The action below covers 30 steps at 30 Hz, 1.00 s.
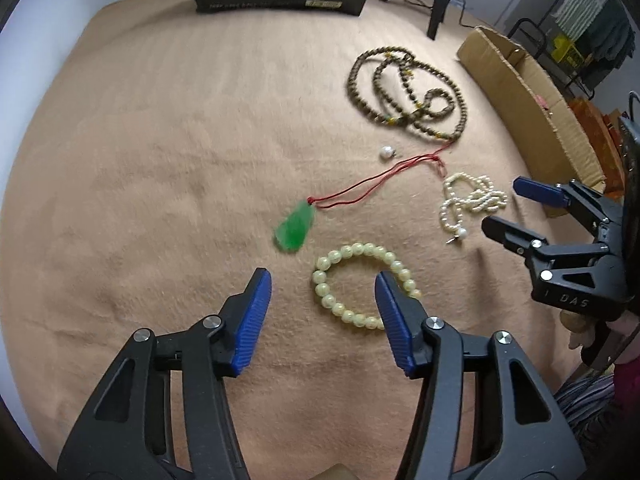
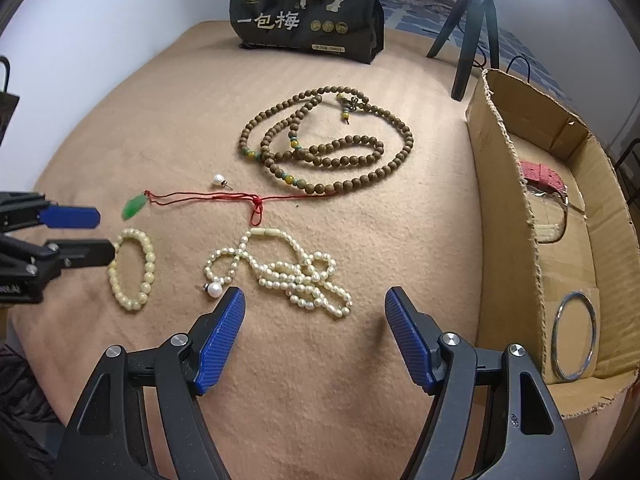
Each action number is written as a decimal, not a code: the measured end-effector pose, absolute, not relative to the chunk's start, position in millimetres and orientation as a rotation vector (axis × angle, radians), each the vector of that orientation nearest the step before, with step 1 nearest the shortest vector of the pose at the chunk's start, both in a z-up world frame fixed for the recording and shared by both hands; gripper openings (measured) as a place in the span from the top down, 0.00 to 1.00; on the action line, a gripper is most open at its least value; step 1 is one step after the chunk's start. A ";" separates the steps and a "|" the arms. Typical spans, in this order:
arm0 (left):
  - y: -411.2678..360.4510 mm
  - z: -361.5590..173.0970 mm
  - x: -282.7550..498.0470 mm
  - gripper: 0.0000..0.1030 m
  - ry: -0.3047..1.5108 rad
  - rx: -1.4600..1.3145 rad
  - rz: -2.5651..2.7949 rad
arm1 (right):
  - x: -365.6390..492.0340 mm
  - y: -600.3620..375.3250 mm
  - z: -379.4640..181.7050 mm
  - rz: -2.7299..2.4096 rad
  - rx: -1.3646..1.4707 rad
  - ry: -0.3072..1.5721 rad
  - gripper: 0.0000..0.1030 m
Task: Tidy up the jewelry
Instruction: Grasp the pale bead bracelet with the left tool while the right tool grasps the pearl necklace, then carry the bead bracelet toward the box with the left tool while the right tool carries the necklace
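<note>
Jewelry spread on tan blanket, both grippers' jaws apart, holding nothing.
Green jade pendant on red cord runs lengthwise toward one brown wooden bead necklace; one pale bead bracelet, one pearl strand, two loose pearls.

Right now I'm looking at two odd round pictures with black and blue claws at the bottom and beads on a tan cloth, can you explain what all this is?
Those claws are two hand-held grasping tools, one in each of a person's hands. Each carries a wide-angle camera looking along its fingers, hence the round pictures. One picture is from the left tool, the other from the right tool. Both are open and hold nothing.

On the tan blanket lie a pale bead bracelet, a green pendant on a red cord, a tangled pearl necklace, a long brown bead strand and a loose pearl earring. The cardboard box at the right already holds a silver bangle and a red-strapped watch. A dark snack bag stands behind.
</note>
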<state>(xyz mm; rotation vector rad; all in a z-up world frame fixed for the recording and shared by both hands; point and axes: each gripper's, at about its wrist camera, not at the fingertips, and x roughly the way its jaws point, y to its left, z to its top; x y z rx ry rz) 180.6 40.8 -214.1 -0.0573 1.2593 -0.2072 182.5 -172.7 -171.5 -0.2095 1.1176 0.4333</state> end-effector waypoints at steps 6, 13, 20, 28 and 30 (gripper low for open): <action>38.7 -229.9 183.0 0.54 1.295 -0.046 -0.195 | 188.8 -165.1 -176.9 0.428 -0.229 1.124 0.30; 32.3 -233.5 185.0 0.56 1.257 -0.011 -0.179 | 196.9 -161.0 -181.3 0.428 -0.222 1.112 0.30; 24.4 -232.8 186.5 0.81 1.230 0.036 -0.174 | 193.8 -155.9 -182.9 0.461 -0.239 1.091 0.49; 22.2 -229.7 185.0 0.95 1.225 0.047 -0.177 | 186.2 -152.1 -178.4 0.521 -0.221 1.093 0.93; 22.4 -227.7 184.3 0.95 1.226 0.039 -0.178 | 185.2 -154.0 -175.0 0.526 -0.207 1.091 0.93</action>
